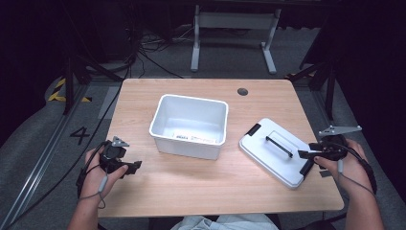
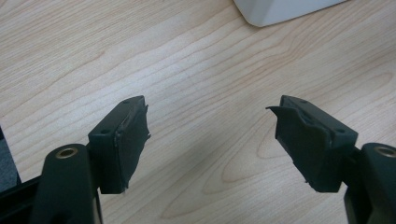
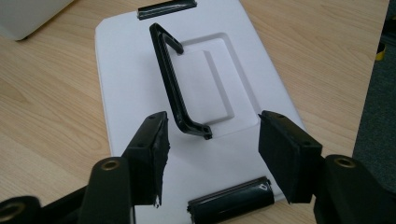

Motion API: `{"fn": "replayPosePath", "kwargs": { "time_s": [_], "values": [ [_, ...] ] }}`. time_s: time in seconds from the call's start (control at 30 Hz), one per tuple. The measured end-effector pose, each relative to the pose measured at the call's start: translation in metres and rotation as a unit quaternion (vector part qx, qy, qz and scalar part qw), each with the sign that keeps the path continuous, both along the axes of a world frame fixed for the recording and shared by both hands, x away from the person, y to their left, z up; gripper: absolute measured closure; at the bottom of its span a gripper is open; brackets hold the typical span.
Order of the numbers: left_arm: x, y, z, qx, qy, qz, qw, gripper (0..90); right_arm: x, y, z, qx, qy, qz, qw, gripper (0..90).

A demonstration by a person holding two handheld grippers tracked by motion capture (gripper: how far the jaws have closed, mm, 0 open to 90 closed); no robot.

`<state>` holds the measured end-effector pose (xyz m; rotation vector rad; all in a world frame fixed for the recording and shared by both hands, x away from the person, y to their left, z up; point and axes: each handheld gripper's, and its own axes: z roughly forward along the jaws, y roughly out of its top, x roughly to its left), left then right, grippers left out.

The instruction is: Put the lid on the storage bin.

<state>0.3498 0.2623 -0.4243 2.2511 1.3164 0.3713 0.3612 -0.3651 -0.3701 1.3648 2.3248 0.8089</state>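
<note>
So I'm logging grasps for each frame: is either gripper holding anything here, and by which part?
Nothing is held. The right gripper hangs open over the white lid, near its black handle. The left gripper is open over bare table.

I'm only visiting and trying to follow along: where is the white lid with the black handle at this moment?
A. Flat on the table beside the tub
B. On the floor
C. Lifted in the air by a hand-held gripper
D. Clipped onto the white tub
A: the lid lies flat on the wooden table, right of the open tub, with the right hand-held gripper open over it.
</note>
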Motion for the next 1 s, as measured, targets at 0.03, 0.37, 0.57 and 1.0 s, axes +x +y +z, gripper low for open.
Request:
{"fn": "replayPosePath", "kwargs": {
  "time_s": [0.03, 0.37, 0.57, 1.0],
  "values": [
    [0.000, 0.000, 0.000, -0.001, 0.001, -0.001, 1.0000, 26.1, 0.000, 0.000, 0.000, 0.000, 0.000, 0.000, 1.0000, 43.8],
    [0.000, -0.001, 0.000, 0.001, 0.000, -0.003, 1.0000, 25.9, 0.005, 0.007, 0.005, -0.005, -0.017, 0.024, 0.9996, 43.0],
    [0.002, -0.002, -0.001, -0.001, 0.002, -0.009, 1.0000, 25.8, 0.013, 0.018, 0.010, -0.012, -0.009, 0.034, 0.9993, 41.9],
    [0.003, -0.002, -0.003, 0.004, 0.004, -0.011, 0.9999, 25.5, 0.037, 0.044, 0.011, -0.036, 0.014, 0.047, 0.9981, 42.8]
  ]
}}
